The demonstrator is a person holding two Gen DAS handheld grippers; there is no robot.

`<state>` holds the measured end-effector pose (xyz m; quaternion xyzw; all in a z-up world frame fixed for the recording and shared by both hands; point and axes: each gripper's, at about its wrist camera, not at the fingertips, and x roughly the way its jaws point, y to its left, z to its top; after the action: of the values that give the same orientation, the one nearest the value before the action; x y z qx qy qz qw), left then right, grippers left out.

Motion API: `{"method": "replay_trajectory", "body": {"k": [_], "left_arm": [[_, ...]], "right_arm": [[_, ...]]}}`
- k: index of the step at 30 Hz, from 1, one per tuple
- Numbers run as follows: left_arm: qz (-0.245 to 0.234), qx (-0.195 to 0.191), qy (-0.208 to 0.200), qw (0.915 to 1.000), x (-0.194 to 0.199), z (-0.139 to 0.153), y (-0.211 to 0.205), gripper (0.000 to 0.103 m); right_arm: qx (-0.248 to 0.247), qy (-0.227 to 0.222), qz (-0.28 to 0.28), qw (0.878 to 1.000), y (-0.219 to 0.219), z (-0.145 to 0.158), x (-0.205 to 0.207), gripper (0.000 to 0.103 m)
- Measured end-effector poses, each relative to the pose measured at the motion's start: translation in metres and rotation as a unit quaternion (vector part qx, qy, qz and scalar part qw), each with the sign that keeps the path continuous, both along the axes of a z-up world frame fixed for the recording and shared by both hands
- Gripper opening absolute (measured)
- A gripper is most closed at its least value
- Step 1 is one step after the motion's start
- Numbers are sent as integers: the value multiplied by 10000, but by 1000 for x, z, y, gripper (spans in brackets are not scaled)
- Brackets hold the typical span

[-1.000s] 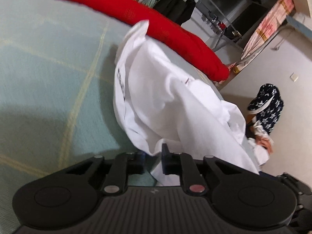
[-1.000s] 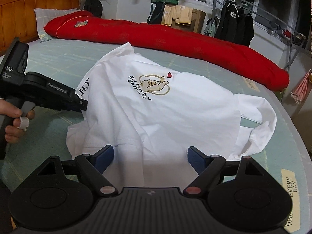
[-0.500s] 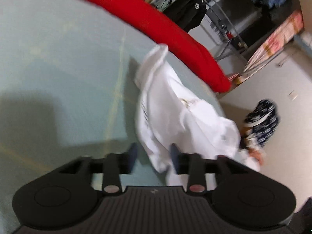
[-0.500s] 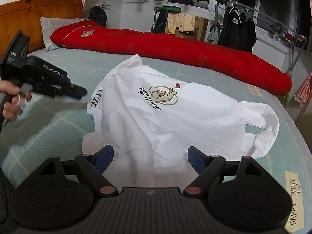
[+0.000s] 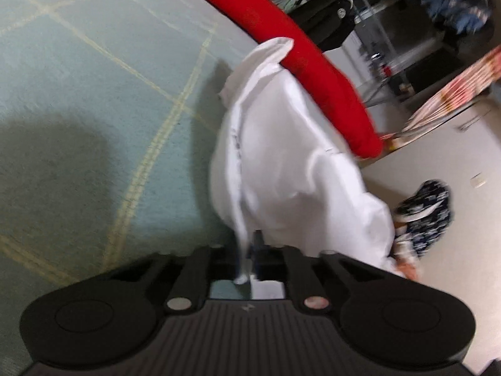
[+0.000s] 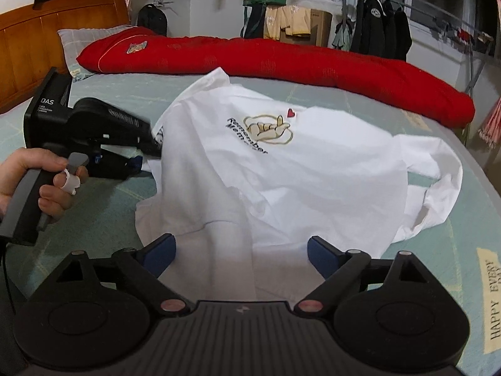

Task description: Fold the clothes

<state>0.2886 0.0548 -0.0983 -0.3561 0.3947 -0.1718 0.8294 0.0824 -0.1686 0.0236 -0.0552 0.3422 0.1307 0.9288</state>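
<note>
— White cotton tee [image 6: 281, 172], thin & floppy, lying rumpled on the green bedsheet [image 6: 103, 216], printed side up, far edge just beside the red duvet [image 6: 281, 62].

— Starting from the left, what's what?

— Left hand [image 6: 28, 185] squeezes the trigger handle. Left gripper [image 5: 247, 247] has just snapped together on the tee's left edge; a strip of white cloth sits pinched betw. its jaws.

— And the right one?

— Right gripper [image 6: 239, 250] hangs over the near hem, jaws spread wide, just been opening more. Cloth lies below the gap, not gripped, afaict.

— How will it handle?

— Light, limp, no stiffness. It'll sag & drag if lifted from one point. Best taken at hems, shoulder seams or corners, both sides at once, I'd say.

— Do the views differ?

— Yes. Right wrist cam shows the whole tee, its hand-sign print [image 6: 269, 128], the sleeve flopped out to the right. Left wrist cam, blurry, shows only the shirt edge-on, but gives the pinch itself plus the floor beyond the bed w/ a dark patterned bundle [image 5: 422, 213].
</note>
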Motion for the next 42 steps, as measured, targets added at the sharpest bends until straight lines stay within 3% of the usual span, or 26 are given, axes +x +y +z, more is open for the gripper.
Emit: {"method": "replay_trajectory", "body": {"k": [9,14,17,19,24,28,35,42], "left_arm": [[286,1177,-495,9914,9,46,27,0],[440,2020,-615,9765,30,71,45,0],[770,2365,-602,9667,53,79,66,0],[1013,2709,-584,9555,65,84,75,0],[795,2453,-656,9640,63,81,84,2],[472,2487,-644,9653,34,73,85,13],[223,2158,-427,9752,-8,73,78,34],[144,1150,177,9931,-57,51,79,49]], "right_arm": [[61,-54,84,9999,-3,3,-3,95],[60,-142,154,9998,-2,7,-5,95],[41,-229,222,9995,-1,13,-7,95],[19,-273,252,9993,0,15,-7,95],[40,-300,259,9992,3,16,-5,95],[78,-300,344,9989,7,17,-7,96],[121,-474,495,9976,13,26,-22,97],[230,-577,540,9966,13,31,-39,98]]}}
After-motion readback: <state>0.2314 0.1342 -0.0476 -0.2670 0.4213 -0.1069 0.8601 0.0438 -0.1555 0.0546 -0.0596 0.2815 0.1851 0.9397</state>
